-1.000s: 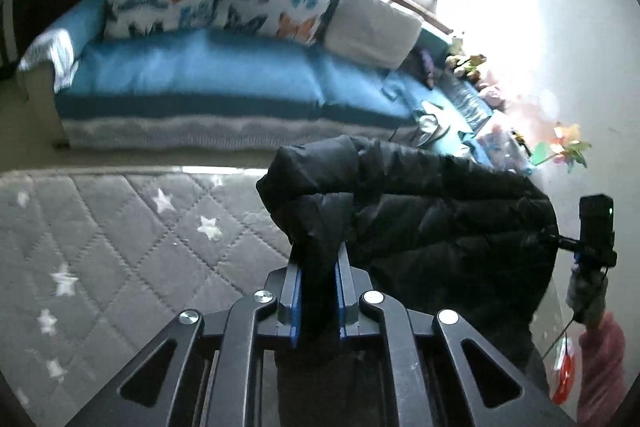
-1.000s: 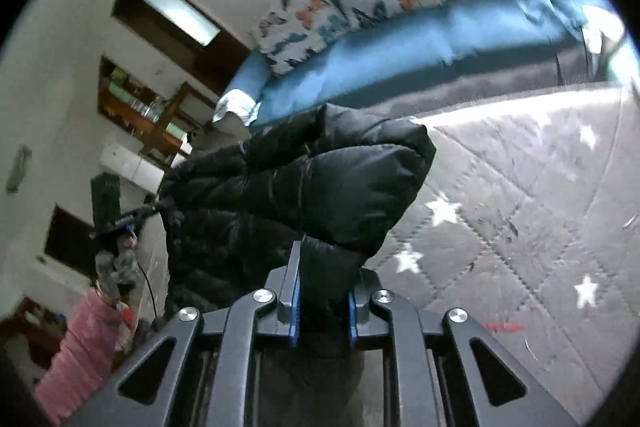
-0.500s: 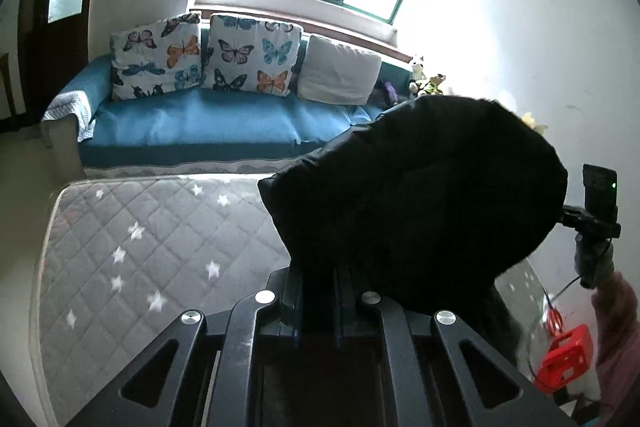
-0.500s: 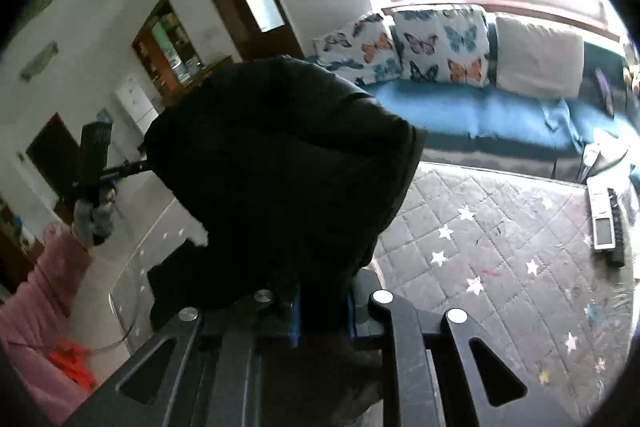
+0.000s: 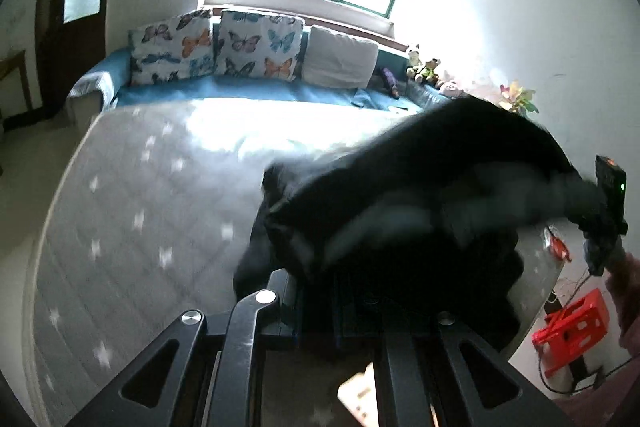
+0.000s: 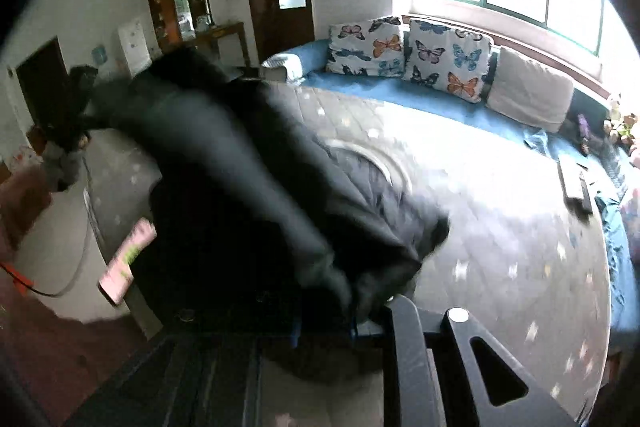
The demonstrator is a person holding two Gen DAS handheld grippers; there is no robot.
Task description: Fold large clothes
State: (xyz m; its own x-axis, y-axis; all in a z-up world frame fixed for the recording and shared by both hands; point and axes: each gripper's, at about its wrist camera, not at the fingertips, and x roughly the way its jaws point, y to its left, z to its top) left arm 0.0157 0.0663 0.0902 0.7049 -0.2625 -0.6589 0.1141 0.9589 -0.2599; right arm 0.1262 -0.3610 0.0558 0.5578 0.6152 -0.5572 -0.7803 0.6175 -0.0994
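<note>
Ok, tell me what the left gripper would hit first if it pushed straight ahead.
The black jacket it already grips: the left gripper is shut on the cloth, which is bunched in front. Beyond that, probably the grey mattress, though blur hides depth.

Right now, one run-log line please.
left gripper: shut on black jacket | right gripper: shut on black jacket | jacket over grey mattress

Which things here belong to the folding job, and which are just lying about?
Job: black padded jacket; grey star-quilted mattress; left gripper; right gripper.
Lying about: butterfly-print cushions; red plastic crate; remote controls.
</note>
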